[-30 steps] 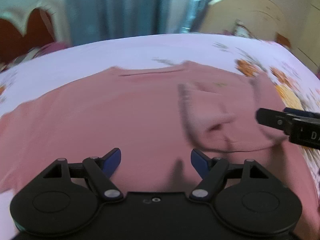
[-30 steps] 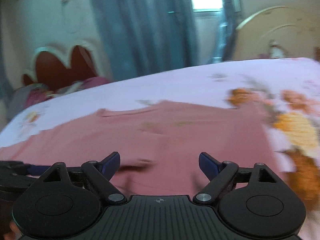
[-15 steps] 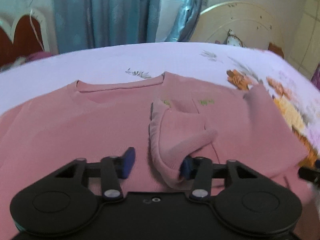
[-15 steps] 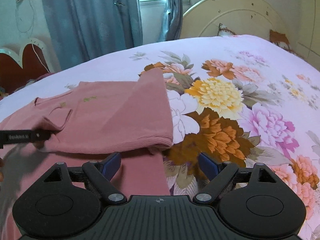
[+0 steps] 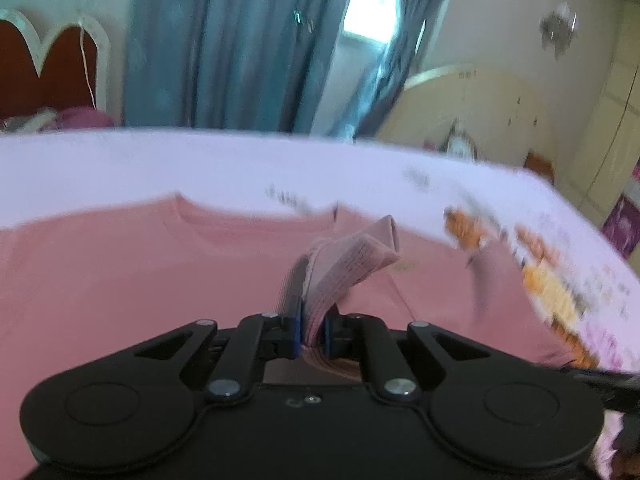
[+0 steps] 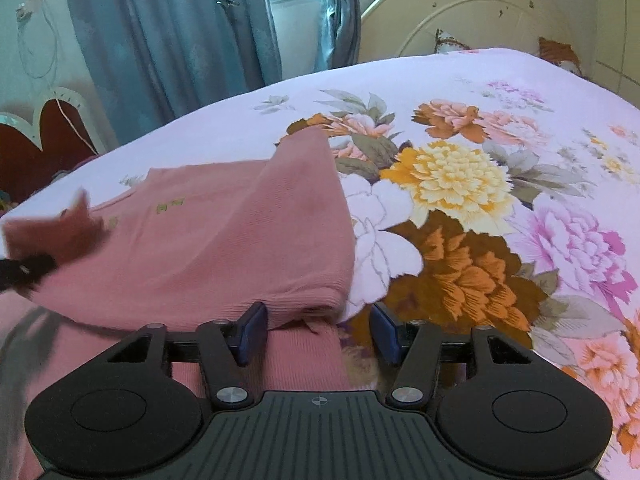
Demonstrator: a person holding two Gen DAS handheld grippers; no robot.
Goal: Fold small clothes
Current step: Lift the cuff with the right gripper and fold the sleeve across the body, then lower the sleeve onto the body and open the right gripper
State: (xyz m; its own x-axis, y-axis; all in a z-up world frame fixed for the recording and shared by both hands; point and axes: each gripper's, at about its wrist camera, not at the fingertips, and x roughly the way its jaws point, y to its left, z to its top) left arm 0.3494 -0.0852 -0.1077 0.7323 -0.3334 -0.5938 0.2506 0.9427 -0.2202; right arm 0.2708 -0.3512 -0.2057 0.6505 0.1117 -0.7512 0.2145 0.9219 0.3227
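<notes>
Pink sweater (image 6: 208,240) is spread out on the floral bed sheet (image 6: 500,128). My left hand-held gripper (image 5: 311,330) just clamped down on the folded-in sleeve cuff (image 5: 352,264). My right hand-held gripper (image 6: 318,330) has been narrowing, half open around the sweater's folded hem edge, pads not touching it yet.

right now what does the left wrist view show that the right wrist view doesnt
Only the left wrist view shows the left hand-held gripper shut on the sweater's folded cuff, plus the neckline.

Only the right wrist view shows the right hand-held gripper, its jaws just closing, not yet pressing the folded edge between them, plus the bedsheet's large flowers.

Both show the pink sweater, bedsheet and blue curtains.
</notes>
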